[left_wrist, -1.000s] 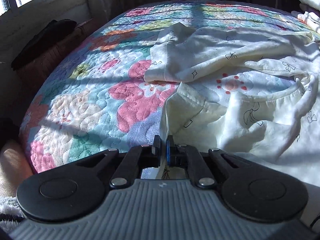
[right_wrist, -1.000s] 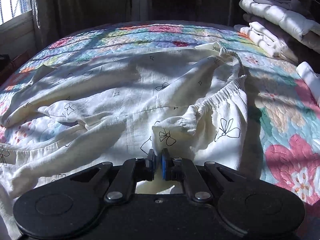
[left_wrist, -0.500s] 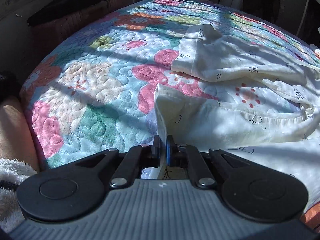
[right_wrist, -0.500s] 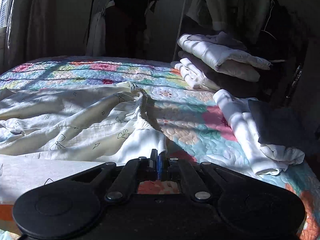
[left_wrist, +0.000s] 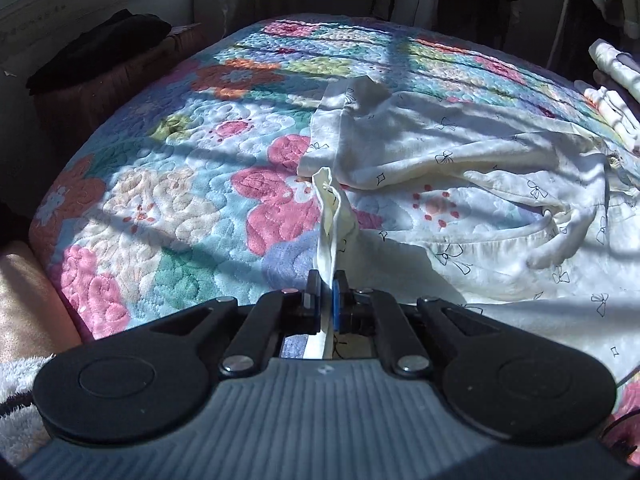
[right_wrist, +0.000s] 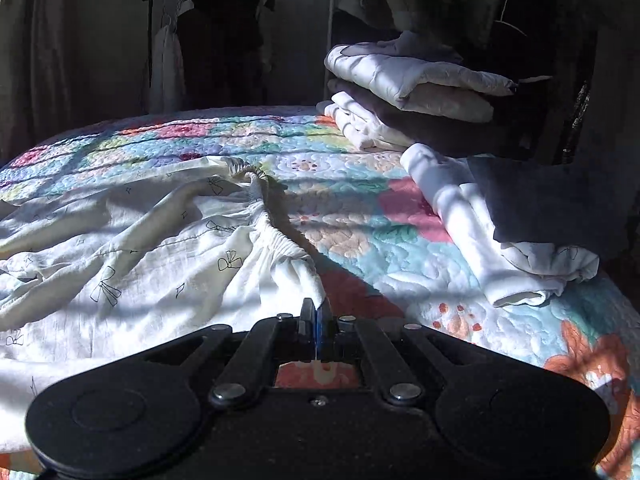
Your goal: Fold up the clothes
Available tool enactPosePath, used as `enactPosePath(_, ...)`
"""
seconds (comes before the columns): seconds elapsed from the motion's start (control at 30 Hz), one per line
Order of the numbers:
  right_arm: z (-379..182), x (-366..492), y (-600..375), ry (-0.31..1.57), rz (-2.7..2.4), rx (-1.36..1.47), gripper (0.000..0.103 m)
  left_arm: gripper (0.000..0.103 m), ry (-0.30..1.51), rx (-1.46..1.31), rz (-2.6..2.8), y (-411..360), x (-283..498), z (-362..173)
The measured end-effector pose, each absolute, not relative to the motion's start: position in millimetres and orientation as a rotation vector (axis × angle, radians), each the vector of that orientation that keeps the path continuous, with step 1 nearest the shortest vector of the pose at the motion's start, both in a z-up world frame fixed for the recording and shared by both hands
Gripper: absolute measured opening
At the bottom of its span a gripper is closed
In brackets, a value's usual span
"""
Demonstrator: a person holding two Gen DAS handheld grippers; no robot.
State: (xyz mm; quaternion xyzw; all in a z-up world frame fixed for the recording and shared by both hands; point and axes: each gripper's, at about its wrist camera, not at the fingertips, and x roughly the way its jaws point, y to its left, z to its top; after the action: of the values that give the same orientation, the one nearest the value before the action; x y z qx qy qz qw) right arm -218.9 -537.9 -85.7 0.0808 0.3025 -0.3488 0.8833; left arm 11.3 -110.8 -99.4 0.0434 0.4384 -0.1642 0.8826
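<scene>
A cream garment (left_wrist: 500, 184) printed with small black bows lies crumpled on the flowered quilt (left_wrist: 168, 208). My left gripper (left_wrist: 327, 285) is shut on a hem edge of it, and the pinched cloth stands up in a narrow fold ahead of the fingers. In the right wrist view the same garment (right_wrist: 132, 248) spreads to the left, its elastic waistband (right_wrist: 272, 224) running toward me. My right gripper (right_wrist: 316, 312) is shut on the near waistband corner, low over the quilt (right_wrist: 360, 216).
Folded white and dark clothes (right_wrist: 520, 216) lie on the bed at right, with a taller stack of bedding (right_wrist: 416, 92) behind. A clothes rack (right_wrist: 216, 40) stands by the far wall. A dark cloth on a brown chest (left_wrist: 100, 52) sits left of the bed.
Both grippers pulled the garment's near edge toward me and apart, stretching it flatter. The left view swung from the bed's left side toward the garment; the right view barely shifted.
</scene>
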Motion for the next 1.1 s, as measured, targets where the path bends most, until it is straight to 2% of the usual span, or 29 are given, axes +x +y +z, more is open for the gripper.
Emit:
enactPosePath(0.1,-81.5,-221.8,-540.0,0.63,-0.743,0.134,0.0,0.005,0.926,0.116,-0.38,-116.8,7.3,-93.5)
enactPosePath(0.2,-102.1,-226.7,-546.3,0.687,-0.773,0.156,0.0,0.005,1.084,0.089,-0.395,-115.4,12.3,-122.0)
enactPosePath(0.43,-134.0,-225.8,-551.8,0.811,-0.796,0.154,0.0,0.009,1.092,-0.021,-0.426,-97.0,13.2,-114.2)
enactPosePath(0.47,-129.5,-228.0,-554.2,0.8,-0.814,0.186,0.003,0.01,1.1,-0.037,-0.425,-93.8,14.3,-113.4)
enactPosePath(0.53,-118.8,-232.1,-557.4,0.772,-0.842,0.244,0.026,0.01,1.102,-0.08,-0.416,-86.4,19.0,-108.4)
enactPosePath(0.57,-110.2,-233.8,-556.7,0.751,-0.84,0.262,0.03,0.012,1.093,-0.09,-0.415,-87.6,25.3,-108.1)
enactPosePath(0.63,-89.7,-235.4,-550.3,0.704,-0.806,0.284,0.042,0.021,1.075,-0.11,-0.412,-90.0,37.9,-107.3)
enactPosePath(0.67,-79.2,-234.1,-544.9,0.678,-0.775,0.29,0.044,0.027,1.066,-0.12,-0.411,-91.2,44.2,-106.9)
enactPosePath(0.83,-43.1,-196.0,-498.6,0.601,-0.497,0.266,0.049,0.035,1.021,-0.17,-0.405,-97.2,75.6,-105.1)
enactPosePath(0.97,-54.0,-124.0,-446.1,0.682,-0.18,0.171,0.049,0.036,0.985,-0.21,-0.401,-102.0,100.7,-103.6)
enactPosePath(1.1,-62.3,-62.1,-393.7,0.656,-0.03,0.045,0.048,0.042,0.946,-0.234,-0.406,-109.8,126.1,-105.1)
